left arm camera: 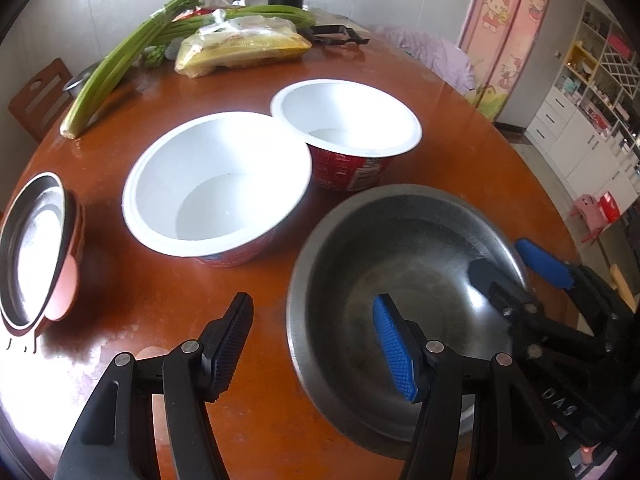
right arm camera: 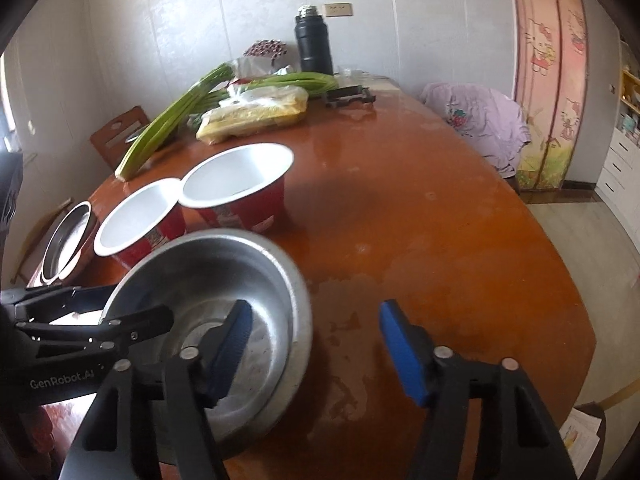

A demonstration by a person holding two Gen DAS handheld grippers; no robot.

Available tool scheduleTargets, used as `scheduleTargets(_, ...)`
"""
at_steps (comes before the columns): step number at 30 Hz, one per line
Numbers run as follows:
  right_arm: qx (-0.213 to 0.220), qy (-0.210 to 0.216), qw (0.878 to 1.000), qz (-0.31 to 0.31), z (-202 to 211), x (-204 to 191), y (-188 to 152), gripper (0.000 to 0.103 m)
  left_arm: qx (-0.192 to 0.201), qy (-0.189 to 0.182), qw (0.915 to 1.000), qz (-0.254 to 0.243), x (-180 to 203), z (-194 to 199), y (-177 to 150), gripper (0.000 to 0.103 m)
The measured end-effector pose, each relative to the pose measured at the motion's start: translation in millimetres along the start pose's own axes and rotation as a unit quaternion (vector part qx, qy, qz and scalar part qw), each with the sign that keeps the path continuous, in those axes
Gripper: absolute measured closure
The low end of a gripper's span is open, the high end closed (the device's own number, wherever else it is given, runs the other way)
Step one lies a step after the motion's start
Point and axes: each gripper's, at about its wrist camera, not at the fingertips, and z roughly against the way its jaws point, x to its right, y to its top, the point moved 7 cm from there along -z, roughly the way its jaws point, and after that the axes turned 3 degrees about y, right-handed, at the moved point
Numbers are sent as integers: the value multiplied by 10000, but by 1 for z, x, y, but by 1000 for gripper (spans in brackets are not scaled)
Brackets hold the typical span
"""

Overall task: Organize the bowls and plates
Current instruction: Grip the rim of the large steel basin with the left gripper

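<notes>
The left wrist camera is looking steeply down along its own tool point(left arm camera: 316, 344) from close above the near part of the brown table point(left arm camera: 440, 120), facing toward the far wall, with the steel bowl point(left arm camera: 400, 264) very near at the lower right. The right wrist camera is looking along its tool point(right arm camera: 316, 344) at a flatter angle, from the right of the same steel bowl point(right arm camera: 224, 280), so it is showing more of the wall and room. Both views are sharing this bowl, the two white paper bowls point(left arm camera: 216, 184) point(right arm camera: 236, 180) and the vegetables point(left arm camera: 120, 64) point(right arm camera: 172, 120) at the far side, and each is catching the other tool at its edge.
</notes>
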Motion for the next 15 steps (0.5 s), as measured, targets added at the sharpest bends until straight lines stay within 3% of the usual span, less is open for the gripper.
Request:
scheduleTargets(2, -46, 101, 9999, 28, -3, -3, -3, 41, -55, -41, 10000, -28, 2, -2, -1, 40)
scheduleTargets(4, -87, 205, 9997, -20, -5, -5, -5, 47, -108, -94, 9999, -31, 4, -4, -2, 46)
scheduleTargets(9, -119, 460, 9989, -29, -7, -13, -7, 50, -152, -198, 9996, -143, 11, -6, -2, 59)
scheduleTargets(15, -147, 573, 9982, 20, -3, -22, -9, 56, -181, -180, 9995, -162, 11, -6, -2, 62)
